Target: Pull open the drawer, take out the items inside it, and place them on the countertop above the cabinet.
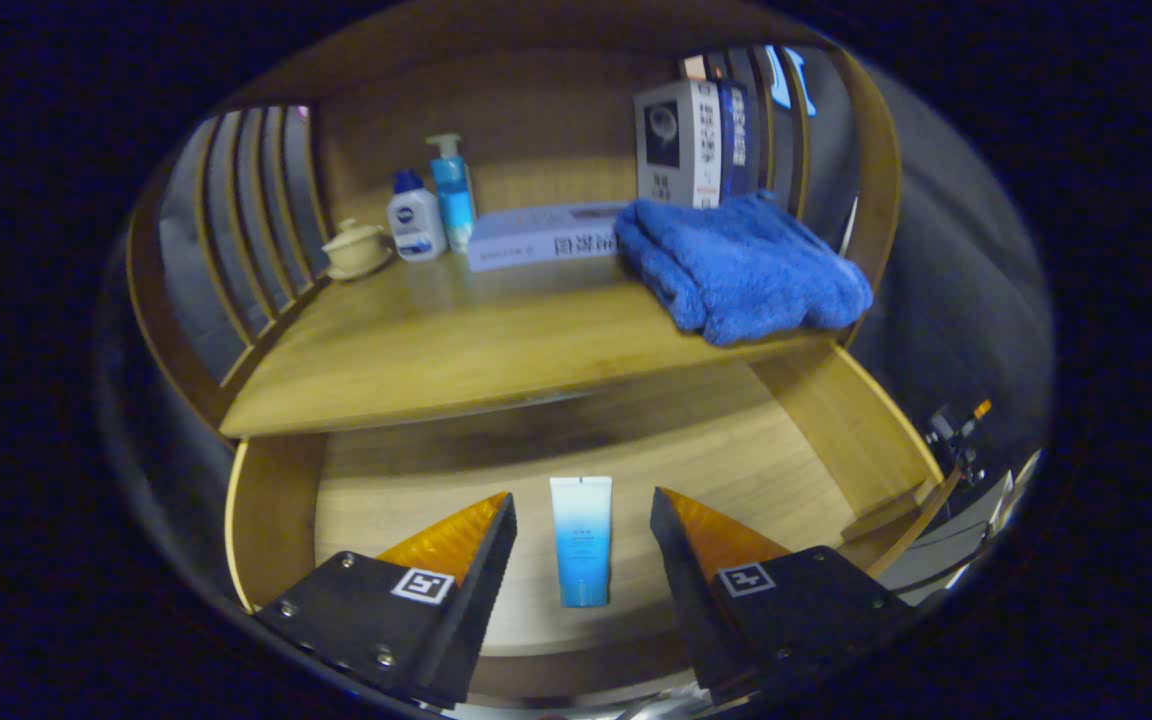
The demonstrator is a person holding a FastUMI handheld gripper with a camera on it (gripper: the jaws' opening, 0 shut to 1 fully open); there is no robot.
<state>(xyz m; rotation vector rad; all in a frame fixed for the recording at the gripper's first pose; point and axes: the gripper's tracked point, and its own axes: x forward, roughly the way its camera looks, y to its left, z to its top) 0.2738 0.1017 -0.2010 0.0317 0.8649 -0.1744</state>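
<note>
1. The drawer (786, 420) stands pulled open below the countertop (456, 350); its wooden floor shows, with the side walls left and right.
2. The tube (581, 540) lies flat on the drawer floor, near the front edge and about midway between the side walls; its flat crimped end points toward the countertop, its cap end toward the drawer front.
3. The gripper (581, 530) hangs over the drawer with its fingers apart; the tube lies between them, and neither finger touches it.
4. Judged by its look, the tube is a light, soft plastic squeeze tube; its wall likely gives under pressure and its smooth skin may slip.
5. The best hold seems to be across the middle of the body, one finger on each long side; the cap end is probably stiffer and would also serve; the thin crimped end offers little to grip.
6. A gentle squeeze should do; a hard one might dent the tube or press out its contents.
7. The countertop already carries a towel (746, 265) at its right front corner, with bottles (433, 205), a cup (356, 248) and boxes (691, 140) along the back; the bare front left part looks the easiest place to set the tube down.
</note>
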